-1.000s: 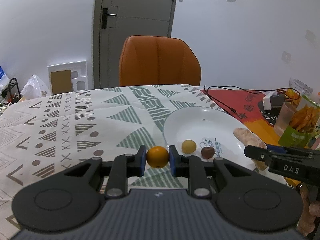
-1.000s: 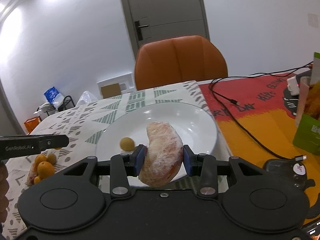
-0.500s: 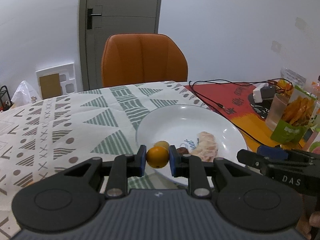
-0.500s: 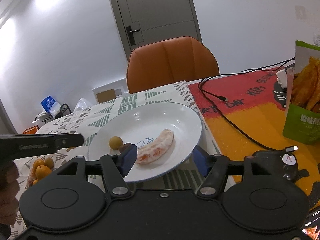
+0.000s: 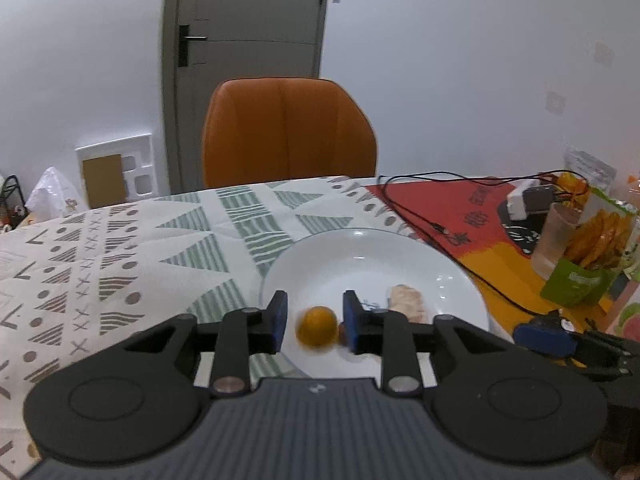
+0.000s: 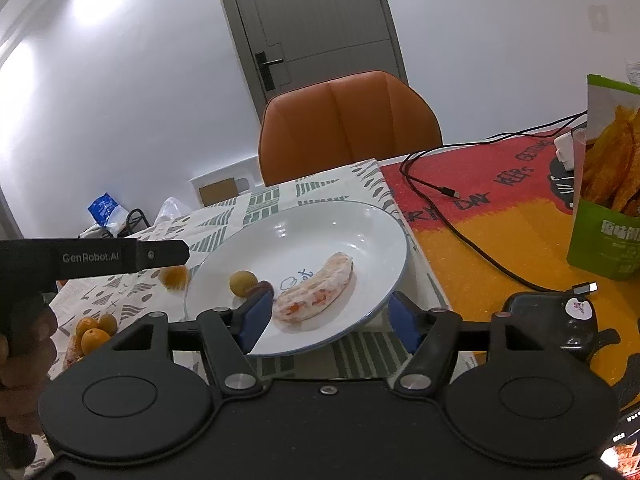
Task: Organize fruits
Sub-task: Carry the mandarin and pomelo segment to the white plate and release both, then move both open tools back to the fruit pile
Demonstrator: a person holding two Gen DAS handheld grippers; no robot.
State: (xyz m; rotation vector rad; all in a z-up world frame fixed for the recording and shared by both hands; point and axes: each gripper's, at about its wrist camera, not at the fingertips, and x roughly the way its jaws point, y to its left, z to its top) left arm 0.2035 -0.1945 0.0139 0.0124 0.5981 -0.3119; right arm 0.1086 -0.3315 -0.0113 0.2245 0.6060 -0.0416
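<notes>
left gripper (image 5: 314, 326): jaws apart, a small orange (image 5: 316, 331) between them, clear of both pads and blurred. cannot tell whether it is falling or at rest. in the right wrist view the same orange (image 6: 173, 277) shows just outside the plate's left rim, under the left gripper's finger, so whether it lands on the plate or the cloth is uncertain. this is the relation to watch, in my judgement.

right gripper (image 6: 326, 322): jaws wide apart, holding nothing, low at the near rim of the white plate (image 6: 372, 240).

on the plate: peeled citrus segment (image 6: 316, 294), pale pith over orange flesh, long axis running near-left to far-right, nearest the right gripper. left of it a small yellow round fruit (image 6: 243, 283) touching a dark brown one (image 6: 262, 288).

off the plate, near left: cluster of small oranges (image 6: 94, 332) on the patterned cloth (image 5: 120, 248), not yet sorted, nearer the left gripper.
</notes>
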